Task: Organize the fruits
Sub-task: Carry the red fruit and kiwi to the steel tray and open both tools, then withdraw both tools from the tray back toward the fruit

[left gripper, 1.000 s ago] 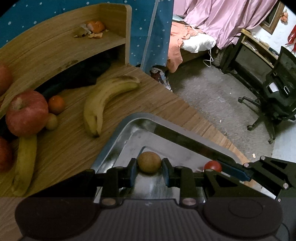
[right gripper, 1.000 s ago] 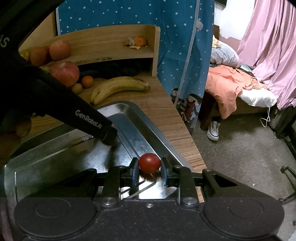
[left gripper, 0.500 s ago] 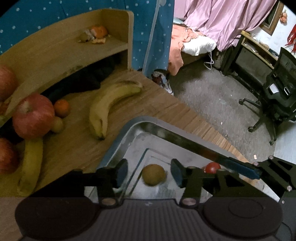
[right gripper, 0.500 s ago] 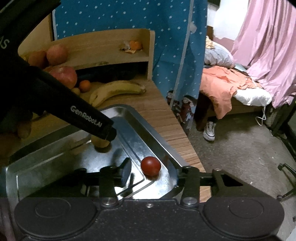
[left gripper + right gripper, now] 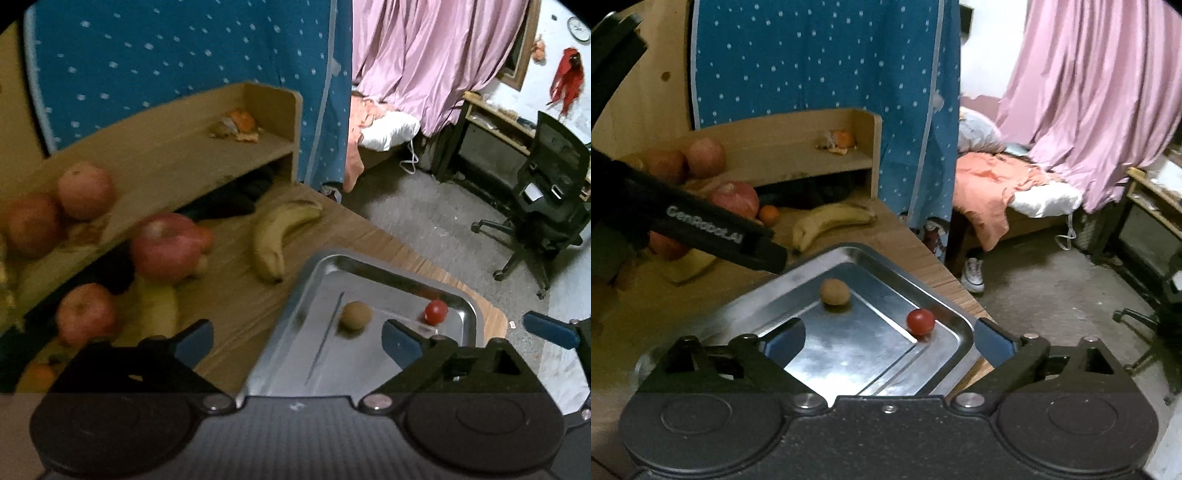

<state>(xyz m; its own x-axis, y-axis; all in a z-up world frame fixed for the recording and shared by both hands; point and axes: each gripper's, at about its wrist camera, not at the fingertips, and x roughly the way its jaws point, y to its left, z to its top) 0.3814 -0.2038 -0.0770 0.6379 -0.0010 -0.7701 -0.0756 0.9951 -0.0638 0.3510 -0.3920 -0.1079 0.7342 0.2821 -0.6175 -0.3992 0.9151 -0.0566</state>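
- At the far left of the left wrist view, the apples (image 5: 85,192) on the wooden shelf (image 5: 177,155) and the ones on the desk (image 5: 236,295) below are badly blurred. How many fruits sit there, and whether the pale one under the big red apple (image 5: 164,247) is a second banana, is hard to tell.
- The left gripper (image 5: 297,339) is spread wide and empty, hanging above the near left edge of the steel tray (image 5: 325,269). Reaching left into that crowded pile could nudge a round apple and send it rolling.
- The banana (image 5: 271,240) lies on the desk just beyond the tray's far left corner. It is long and curved, so I think a grip near one end would let it swing or slip.
- In the tray, the small brown fruit (image 5: 834,291) sits toward the far left and the small red fruit (image 5: 920,321) near the right rim, apart from each other. Both are round and on smooth metal, so a bump to the tray would likely set them rolling.
- The right gripper (image 5: 890,339) is also wide and empty, over the tray's near right part; its body hides the tray's near edge.
- The tray's right corner lies close to the desk edge, with the floor below; a push there could tip it off.
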